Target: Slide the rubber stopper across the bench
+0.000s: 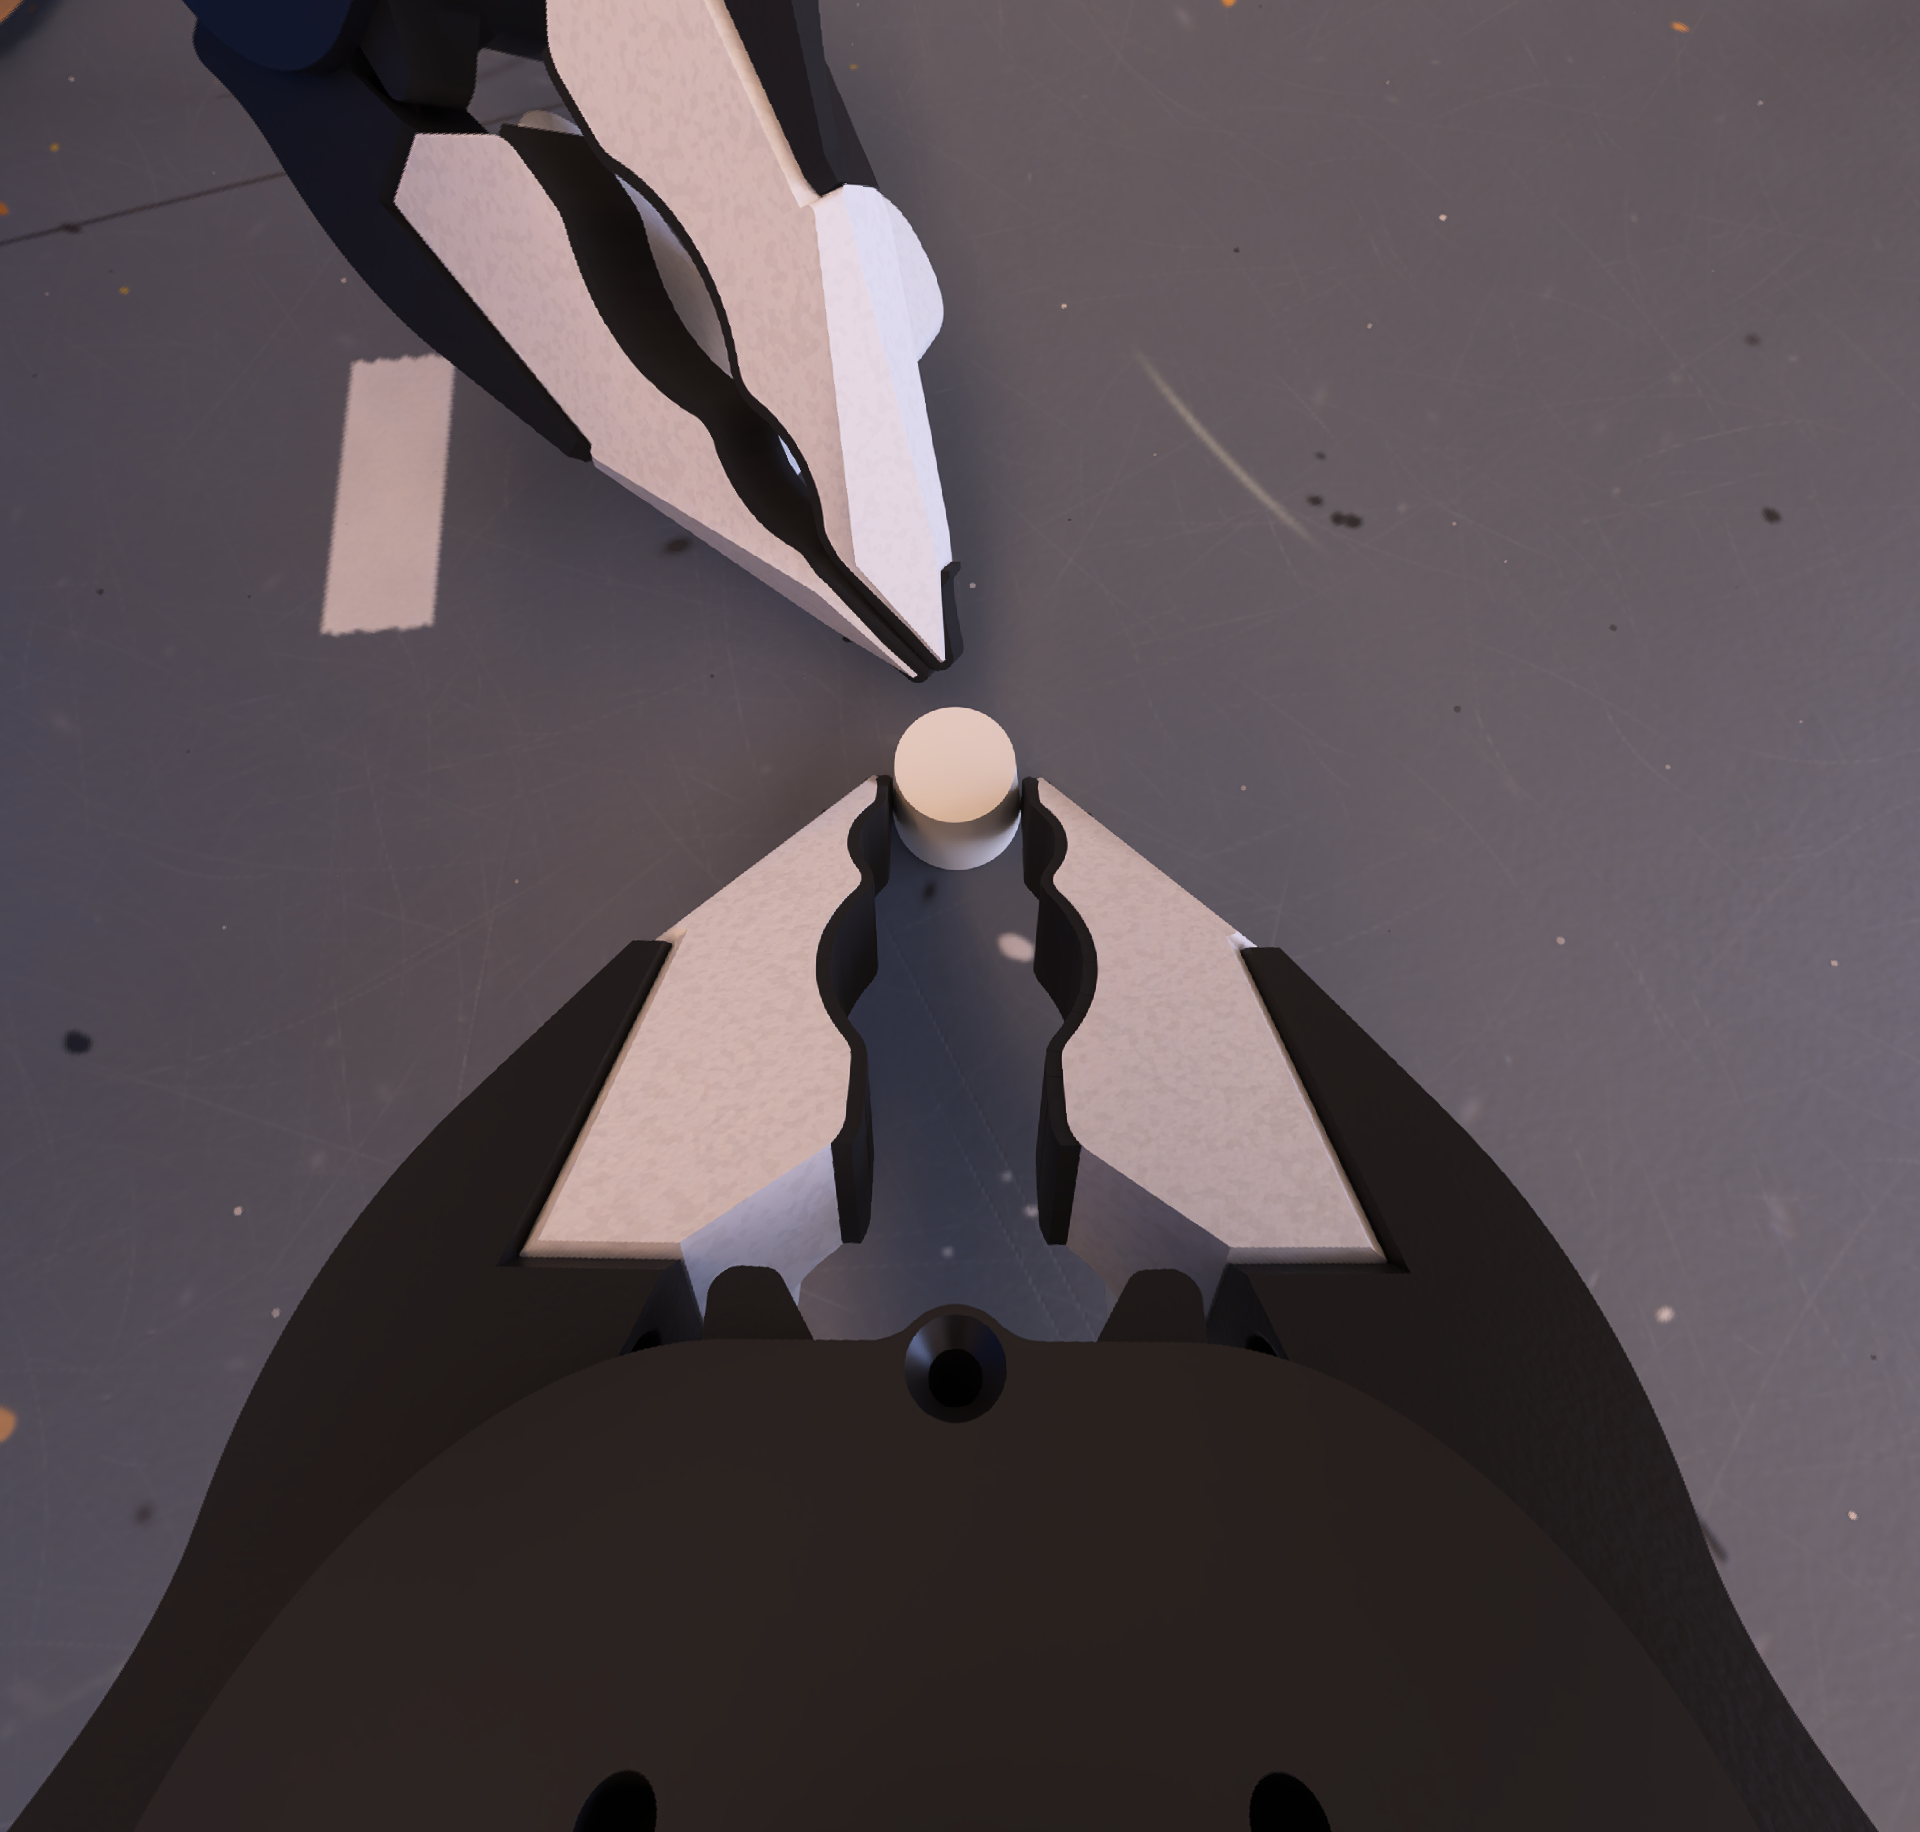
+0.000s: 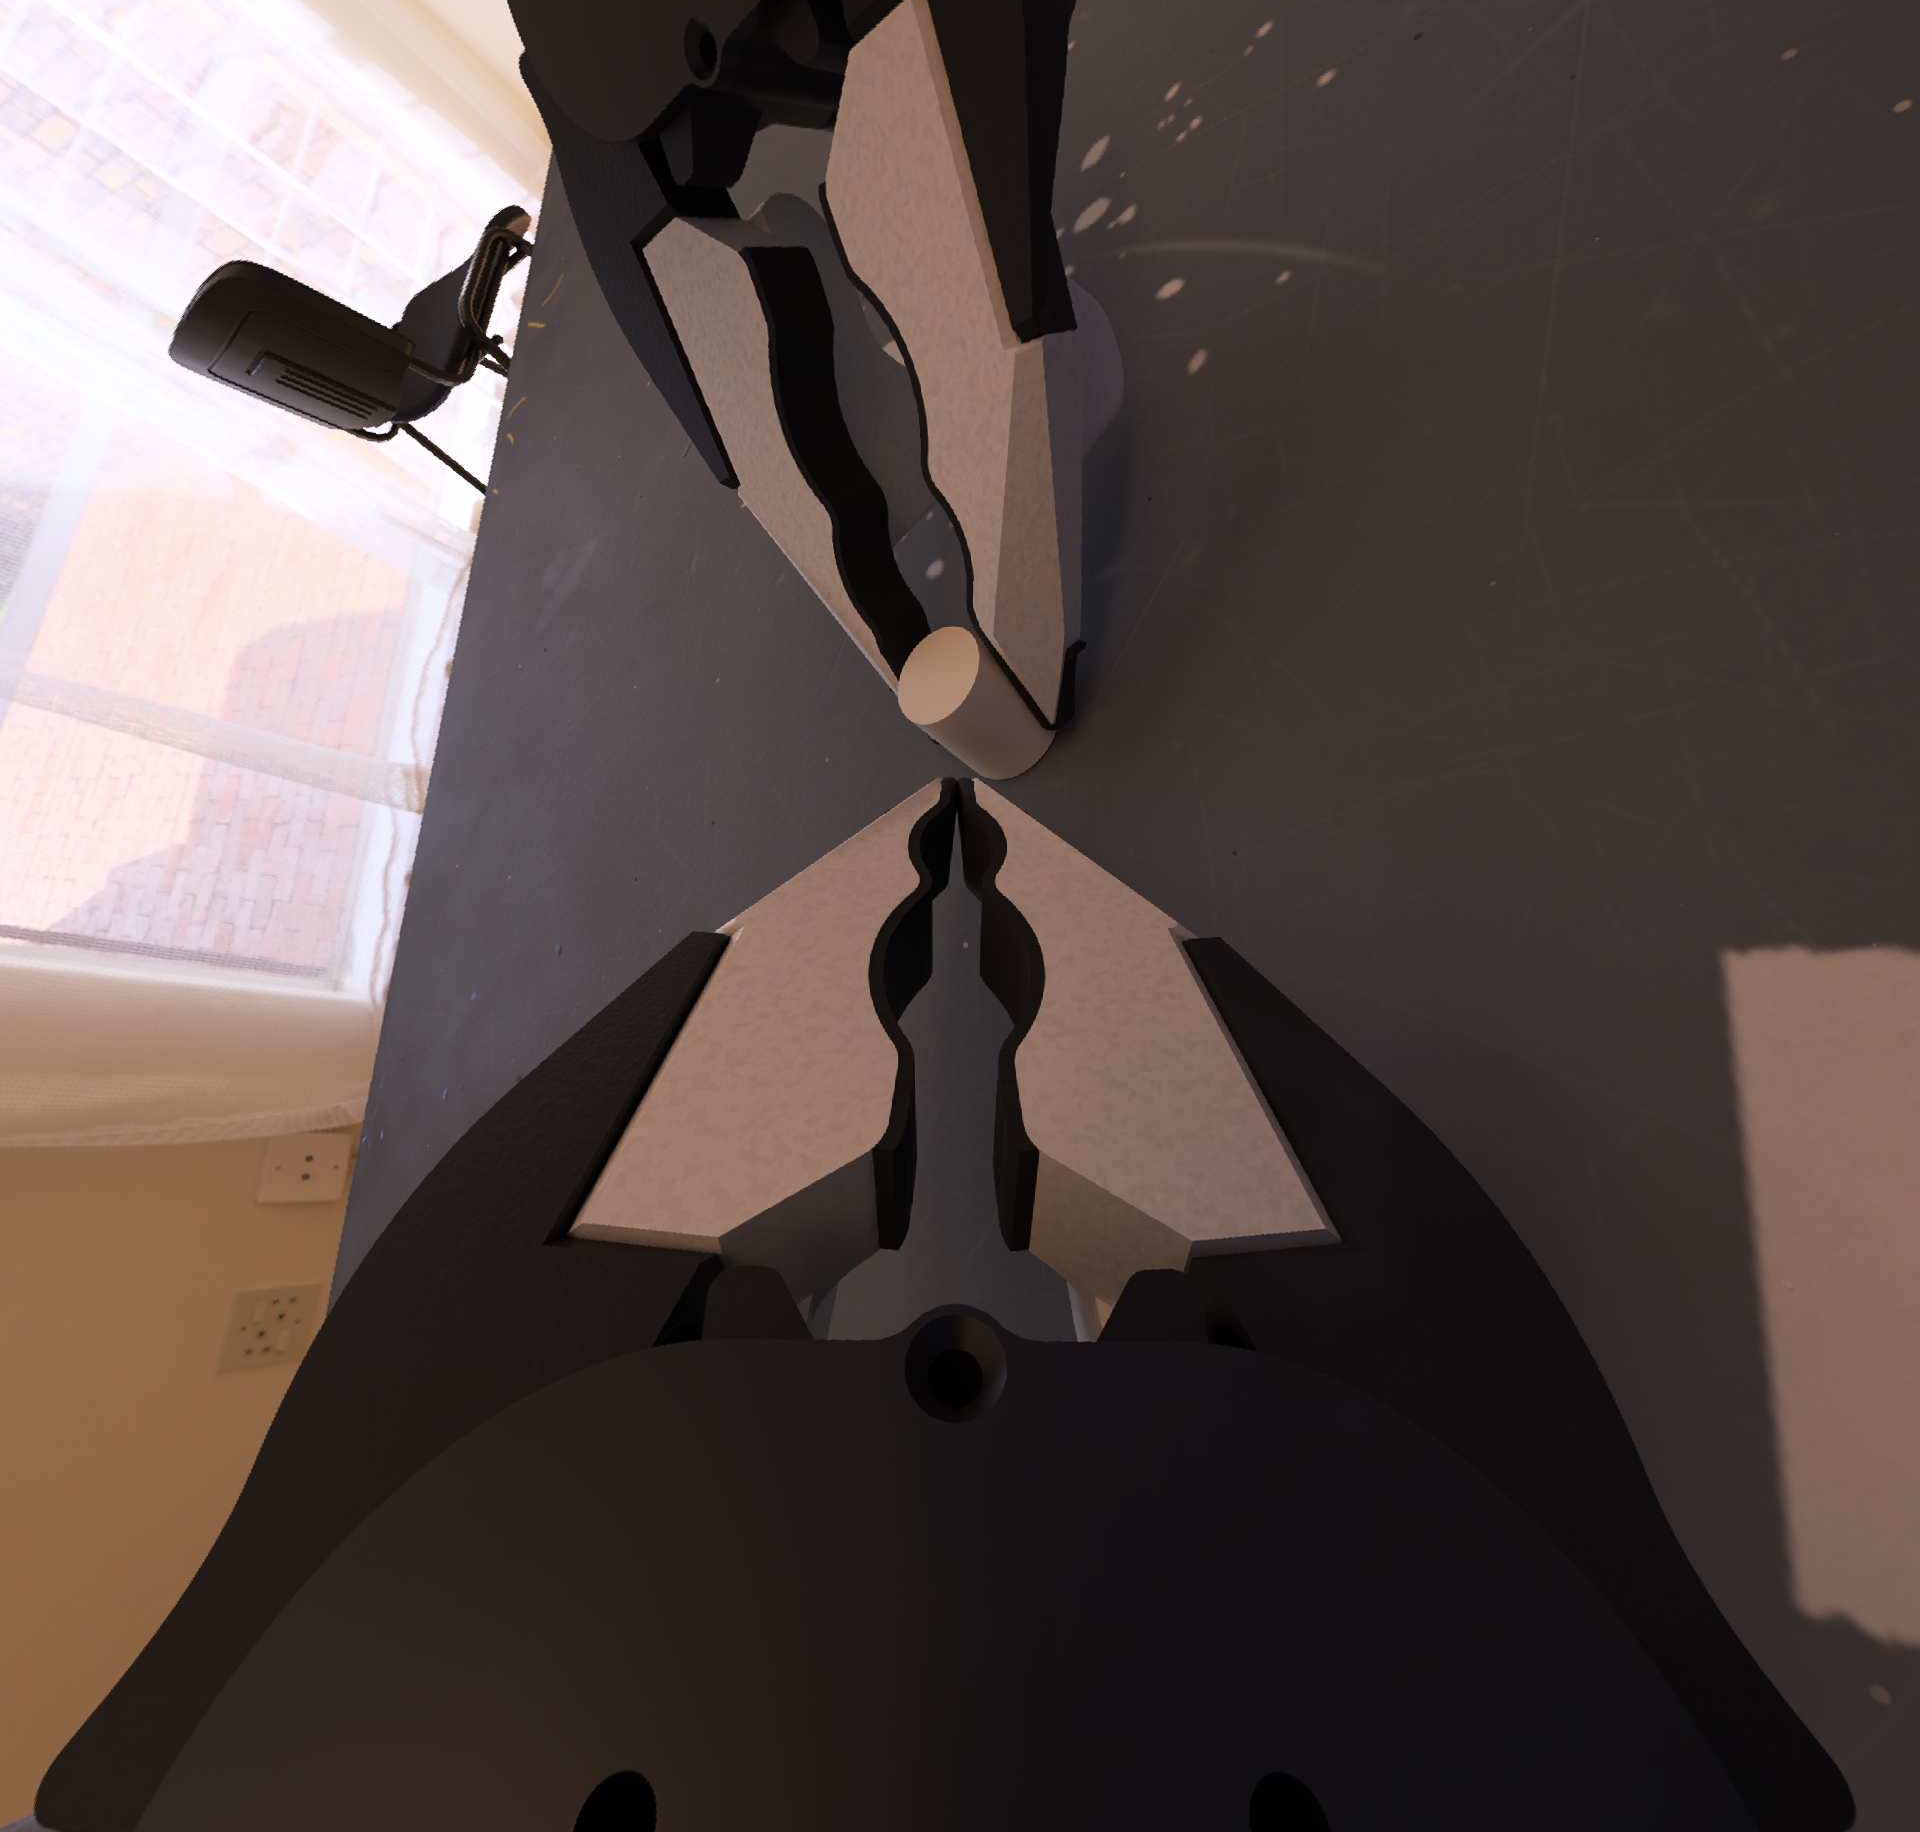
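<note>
The left gripper (image 1: 954,795) clamps the pale rubber stopper (image 1: 954,780) standing on the grey bench (image 1: 1455,743); the right gripper (image 2: 958,790), fingers together, waits just beside it. The slide looks barely begun.

pale tape strip (image 1: 387,496) flat | black clamp-on device (image 2: 312,354), possibly a lamp
</note>
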Available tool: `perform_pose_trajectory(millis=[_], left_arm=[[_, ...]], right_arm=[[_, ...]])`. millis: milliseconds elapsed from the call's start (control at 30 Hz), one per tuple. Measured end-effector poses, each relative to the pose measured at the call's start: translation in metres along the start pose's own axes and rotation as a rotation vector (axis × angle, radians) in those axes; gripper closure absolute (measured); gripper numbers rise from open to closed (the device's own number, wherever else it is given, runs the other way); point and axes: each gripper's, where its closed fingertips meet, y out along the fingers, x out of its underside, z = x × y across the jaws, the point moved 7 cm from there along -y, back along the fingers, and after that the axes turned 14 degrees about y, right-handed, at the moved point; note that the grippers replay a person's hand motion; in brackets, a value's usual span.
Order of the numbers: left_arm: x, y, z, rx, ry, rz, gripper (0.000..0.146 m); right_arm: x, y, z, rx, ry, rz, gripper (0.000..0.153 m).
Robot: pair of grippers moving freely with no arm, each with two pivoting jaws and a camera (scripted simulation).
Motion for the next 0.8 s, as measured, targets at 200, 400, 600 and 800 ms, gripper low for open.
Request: perform_pose_trajectory(millis=[200,400,600,800], left_arm=[[-0.0001,-0.0001,0.0004,-0.001,-0.001,-0.001,0.121],[-0.0001,-0.0001,0.0007,-0.002,-0.002,-0.001,0.121],[-0.0001,-0.0001,0.0007,0.0,-0.002,-0.001,0.121],[-0.0001,-0.0001,0.0008,-0.002,-0.002,-0.001,0.121]], right_arm=[[-0.0005,0.0004,0.0005,0.004,0.0,-0.008,0.153],[-0.0001,0.0004,0.0002,0.02,-0.003,0.005,0.153],[0.0001,0.0006,0.0,0.033,-0.004,0.011,0.153],[0.0008,0.0006,-0.0006,0.048,-0.002,0.022,0.153]])
